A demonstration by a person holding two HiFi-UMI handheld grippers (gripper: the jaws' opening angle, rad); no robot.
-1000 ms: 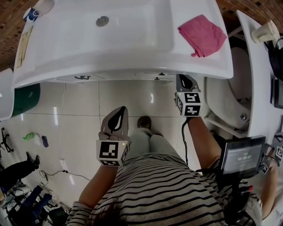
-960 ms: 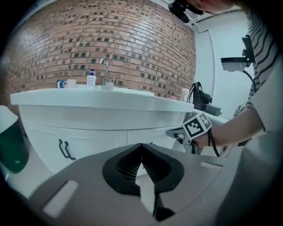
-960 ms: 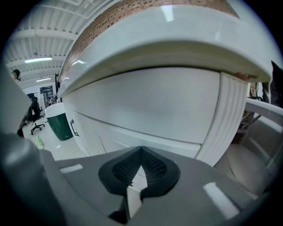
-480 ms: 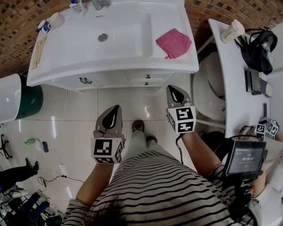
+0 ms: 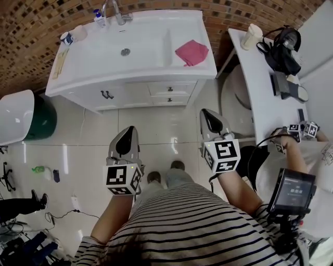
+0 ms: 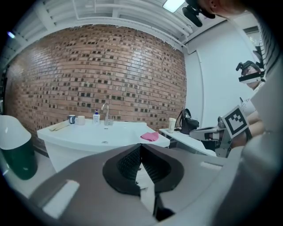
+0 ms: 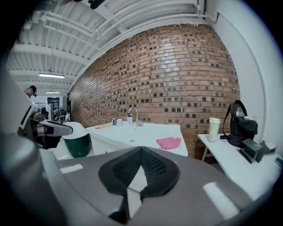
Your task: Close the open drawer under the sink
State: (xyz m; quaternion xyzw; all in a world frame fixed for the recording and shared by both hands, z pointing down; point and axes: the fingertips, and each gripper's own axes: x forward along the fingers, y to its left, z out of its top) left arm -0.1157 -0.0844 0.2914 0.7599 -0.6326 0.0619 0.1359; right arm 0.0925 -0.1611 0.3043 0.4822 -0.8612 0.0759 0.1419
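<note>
Plainly, both tools are idle: the left tool (image 5: 129, 130) and the right tool (image 5: 207, 113) each have their jaws pressed together at the tips with nothing between them, as each tool's own view shows. We stand on the tiled floor (image 5: 156, 124) well back from the sink (image 5: 140, 57), with both tools pointing toward it.

The drawer (image 5: 169, 89) sits in the cabinet under the sink's right half, ahead of us and between the lines of the two tools. A second drawer front (image 5: 169, 98) lies just below it. Its long axis runs left to right across us, so any closing push would go straight away from us, toward the brick wall (image 5: 156, 4). The right tool is the nearer one, though well apart from the drawer.

From this steep angle both fronts look flush with the cabinet, so we judge the drawer may already be shut, but we cannot be sure.

We see nothing in the way between tools and drawer. A pink cloth (image 5: 191, 52) rests on the sink's right edge. A table (image 5: 255, 93) stands to the right and a green bin (image 5: 41, 119) to the left, both off the path.
</note>
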